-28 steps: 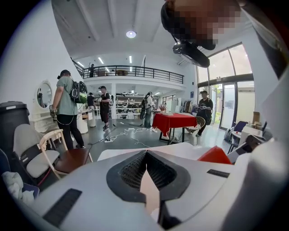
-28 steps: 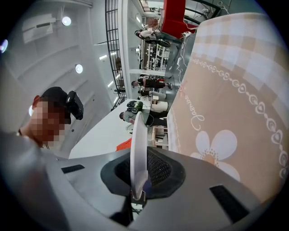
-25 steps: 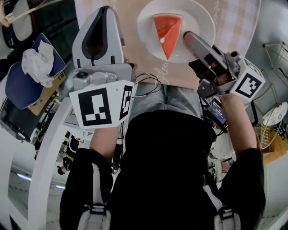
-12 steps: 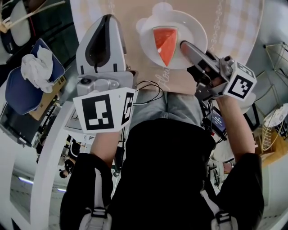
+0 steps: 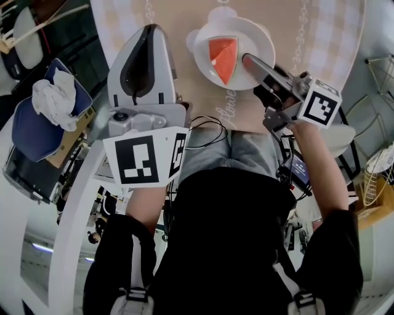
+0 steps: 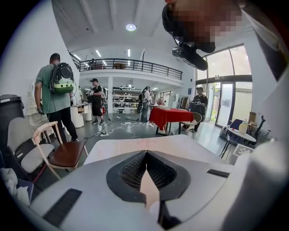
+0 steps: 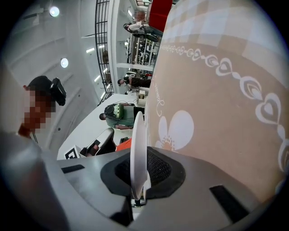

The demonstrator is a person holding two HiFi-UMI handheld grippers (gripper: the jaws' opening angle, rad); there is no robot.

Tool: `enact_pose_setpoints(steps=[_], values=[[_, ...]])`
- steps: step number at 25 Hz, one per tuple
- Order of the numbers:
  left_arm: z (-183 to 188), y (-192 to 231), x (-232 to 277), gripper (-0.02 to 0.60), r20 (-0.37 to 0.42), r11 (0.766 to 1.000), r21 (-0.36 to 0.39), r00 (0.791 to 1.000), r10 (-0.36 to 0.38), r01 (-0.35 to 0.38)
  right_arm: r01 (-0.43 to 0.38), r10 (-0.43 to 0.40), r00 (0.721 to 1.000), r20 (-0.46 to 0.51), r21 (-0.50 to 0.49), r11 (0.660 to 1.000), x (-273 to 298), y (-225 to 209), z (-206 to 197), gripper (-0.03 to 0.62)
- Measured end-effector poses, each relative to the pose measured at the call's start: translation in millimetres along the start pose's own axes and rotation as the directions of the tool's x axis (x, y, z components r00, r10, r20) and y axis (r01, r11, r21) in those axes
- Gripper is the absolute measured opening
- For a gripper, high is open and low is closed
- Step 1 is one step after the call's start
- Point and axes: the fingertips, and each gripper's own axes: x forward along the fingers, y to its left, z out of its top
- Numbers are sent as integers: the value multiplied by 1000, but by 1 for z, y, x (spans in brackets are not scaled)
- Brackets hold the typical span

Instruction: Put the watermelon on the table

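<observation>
The right gripper is clamped narrow on the near rim of a white plate. In the right gripper view the rim stands edge-on between the two pads, pinched tight. The watermelon, a red wedge with its point towards the person, lies on the plate just beyond the jaw tips and a little to their left. In the right gripper view only an orange-red sliver shows past the rim.

Under the plate and ahead of this gripper spreads the table. Its tan tablecloth has a white flower and a chain of white loops printed on it. Whether the plate touches the cloth cannot be told.

The left gripper hangs over the table's near edge, well to the left of the plate, with its jaws together at the tips and nothing between them. Black cables loop between the two grippers, close to the person's lap.

Left of the left gripper, off the table, a crumpled white cloth lies on a blue cushion. Far ahead of that gripper stand a wooden chair, a table under a red cover and several people. A wire rack stands to the right of the right arm.
</observation>
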Motion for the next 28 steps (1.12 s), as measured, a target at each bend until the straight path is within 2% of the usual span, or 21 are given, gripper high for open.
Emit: enact_pose_setpoints(steps=[10,17,25,28], values=[[-4,8,-3,9,-12,1000,15,1000,-6,6,99,-101,995,9,115,988,13,-27,-7,18],[-2,3,-7,9,-14,1000,22,1000,-17,17,119,-118,993,-15,112,987,16,-27,-8,18],[3,-2,-10,9,-13,999,27,1000,-23,24,154,-151,988,-30,169,974,16,-32,-9,20],[7,-5,-10,9,-12,999,33,1000,-27,28,175,-171,984,-40,131,976,19,-29,-7,20]])
